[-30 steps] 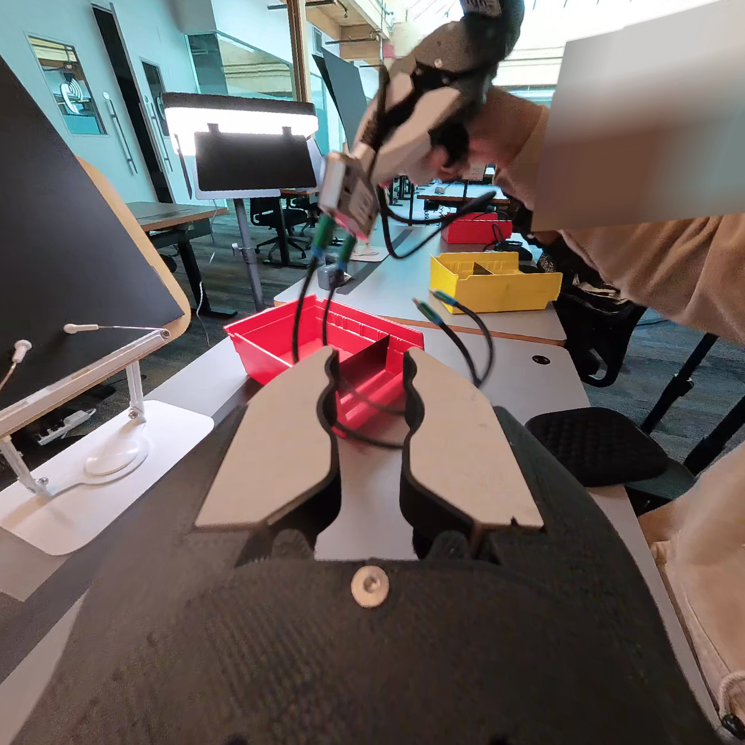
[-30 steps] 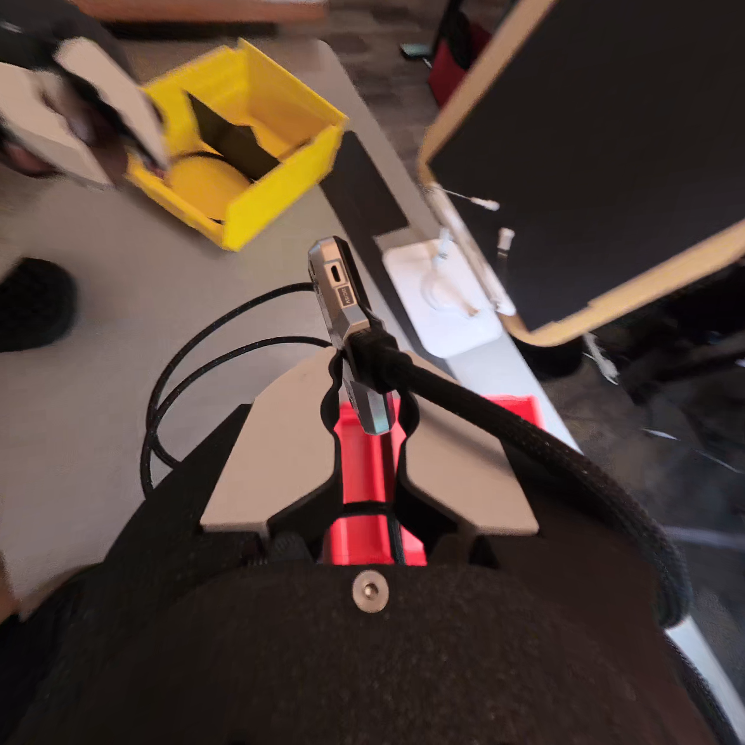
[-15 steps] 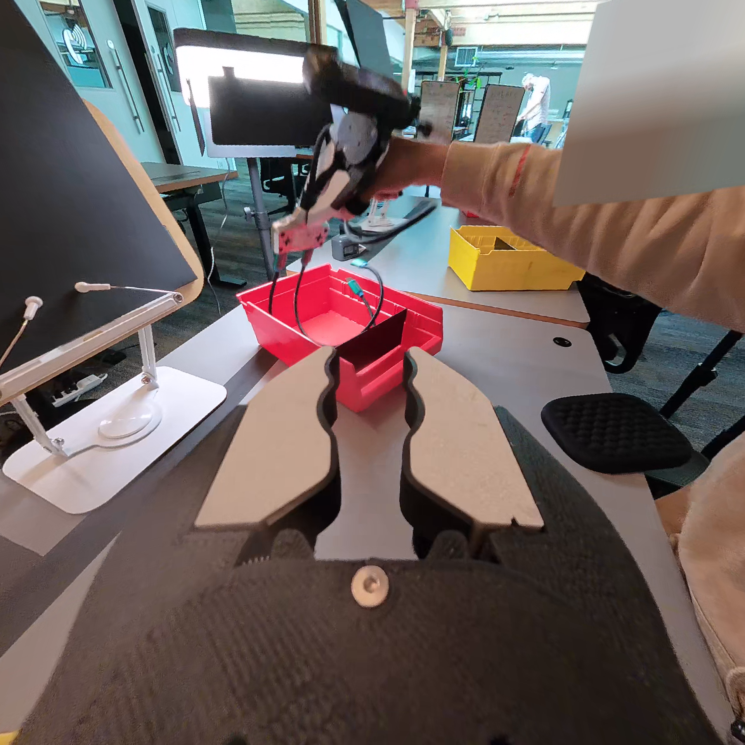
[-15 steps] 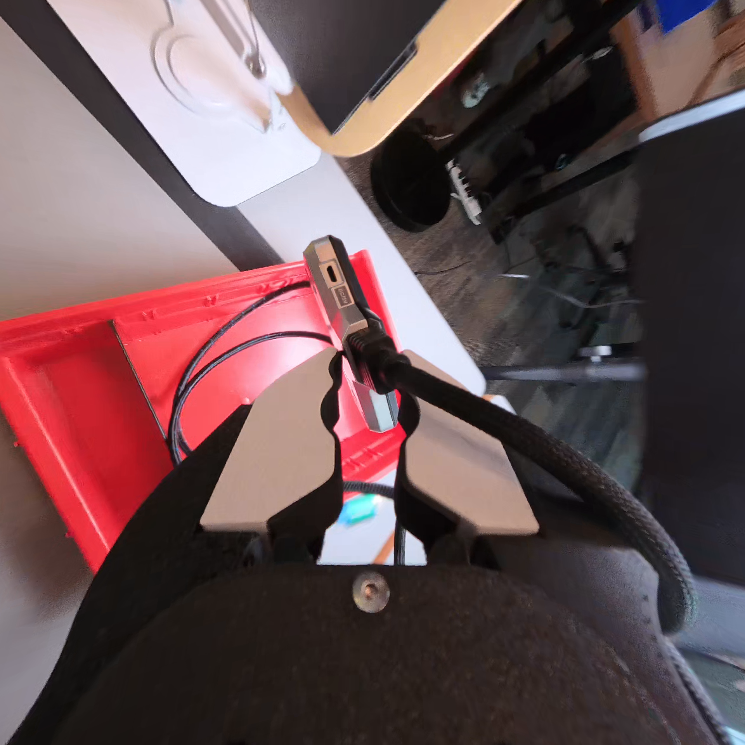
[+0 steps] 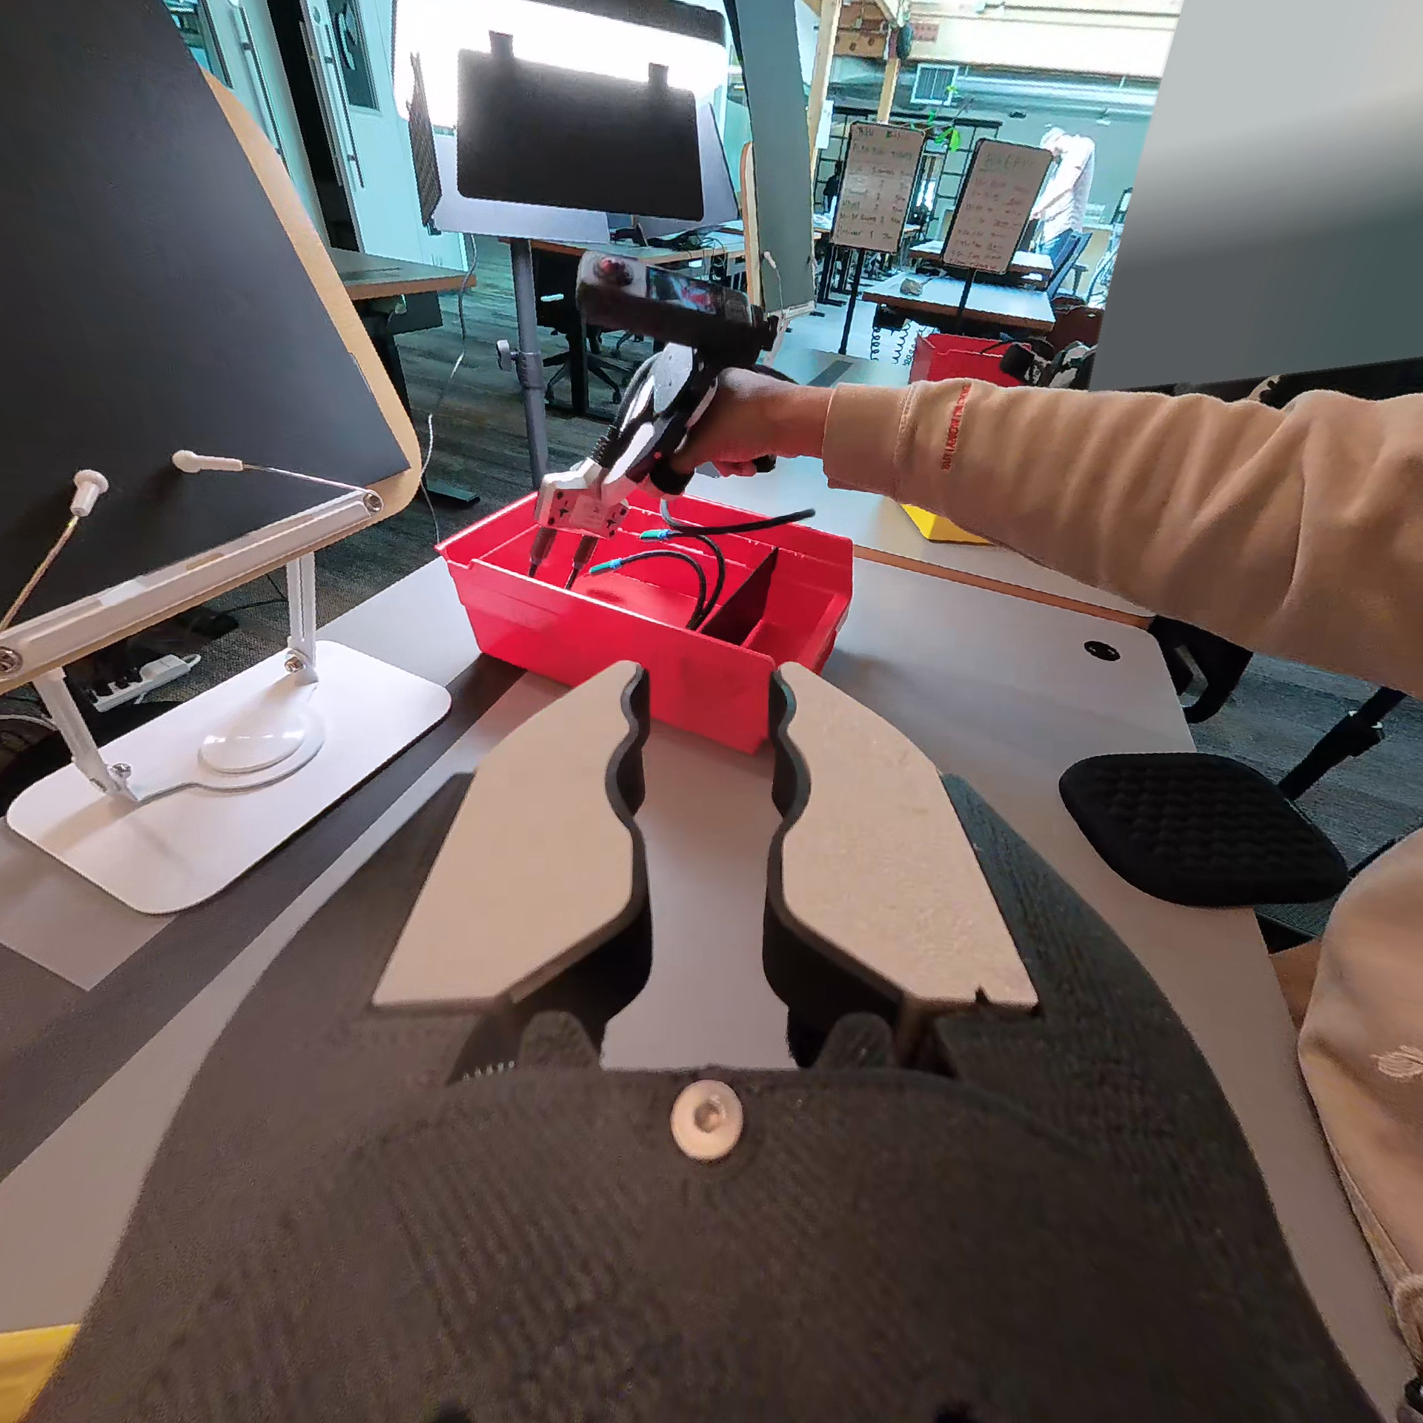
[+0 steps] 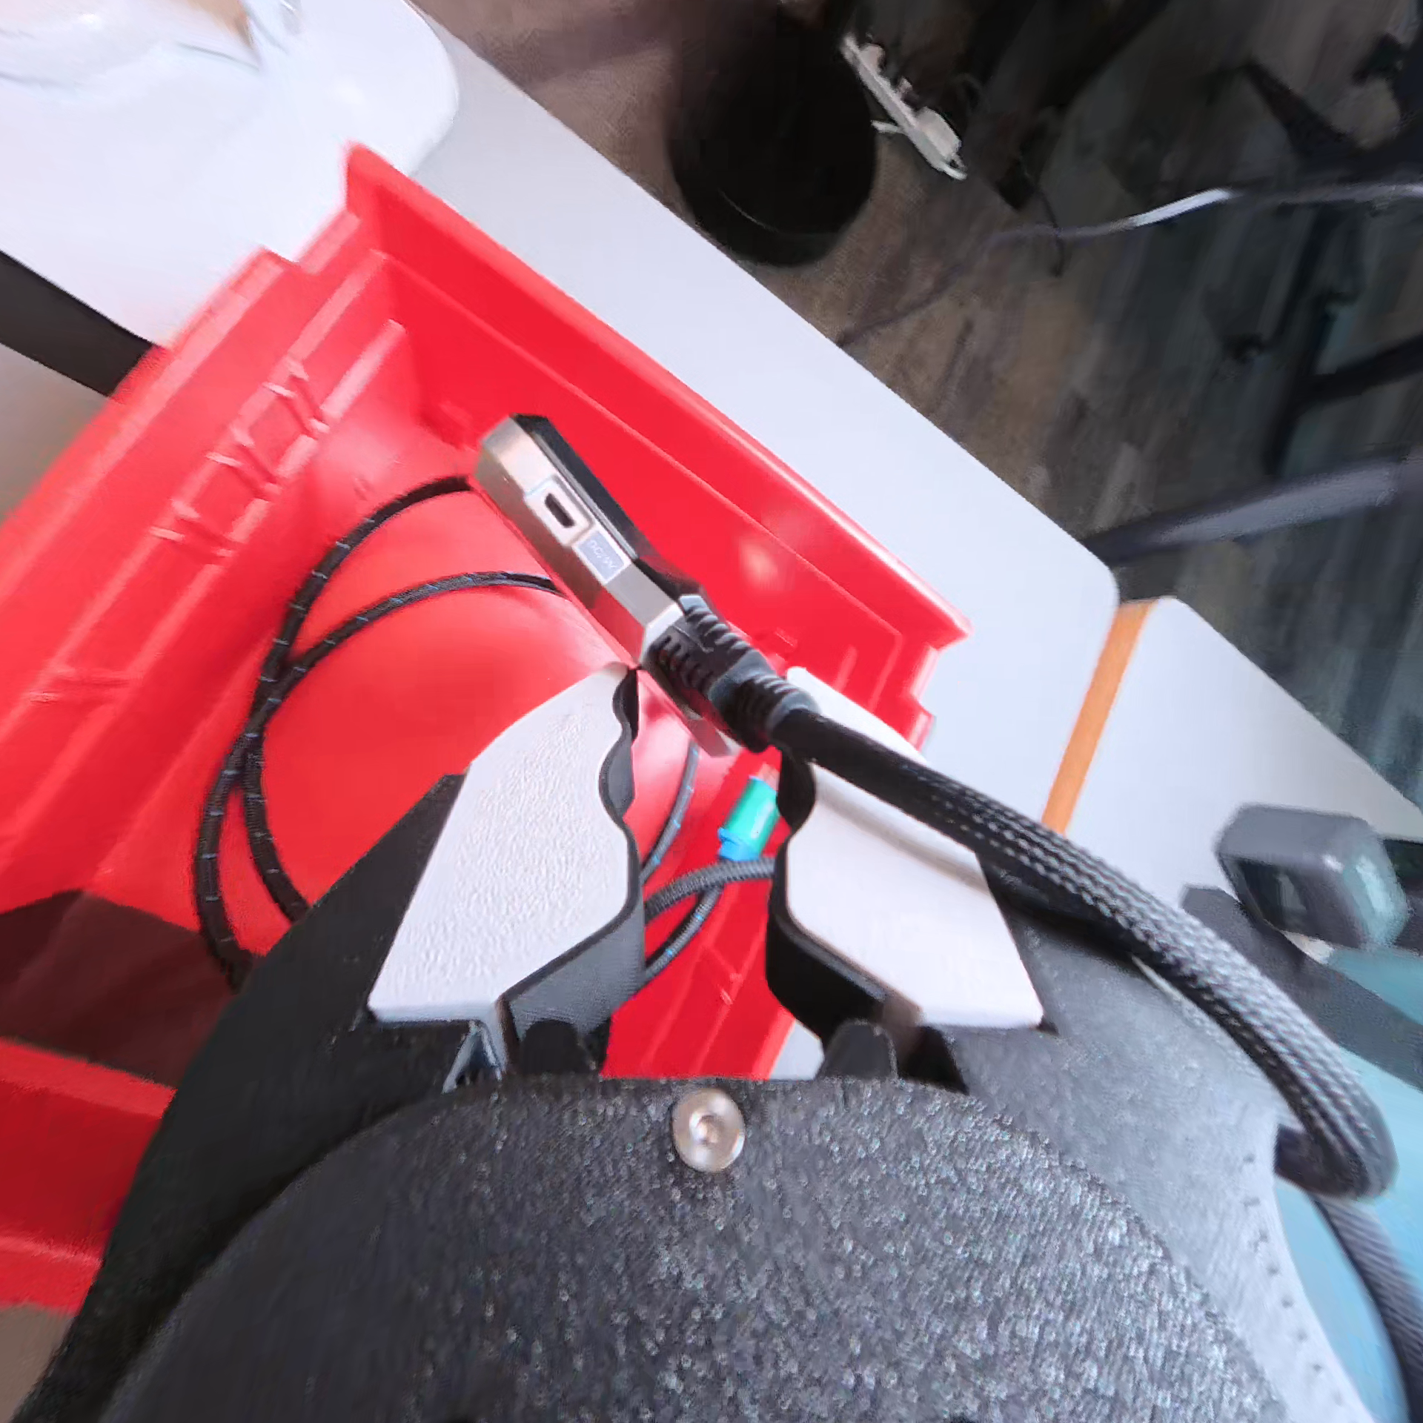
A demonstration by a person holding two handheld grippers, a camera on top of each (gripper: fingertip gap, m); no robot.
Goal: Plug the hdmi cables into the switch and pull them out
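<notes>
1. A grey desk [image 5: 1001, 670] with a round cable hole near its right edge stands in an open office
2. A dark board with a pale wooden edge [image 5: 154, 308] leans on a white stand [image 5: 231, 778] at the left
3. A lit panel lamp [image 5: 570, 131] stands on a pole behind the desk
4. The floor [image 5: 477, 454] is dark, mottled carpet; a power strip lies on it
5. Farther back stand more desks, office chairs and two boards bearing writing [image 5: 878, 189]
6. A black padded armrest [image 5: 1193, 824] sits at the right
7. Pale wooden beams run overhead, with glass doors at the left
</notes>
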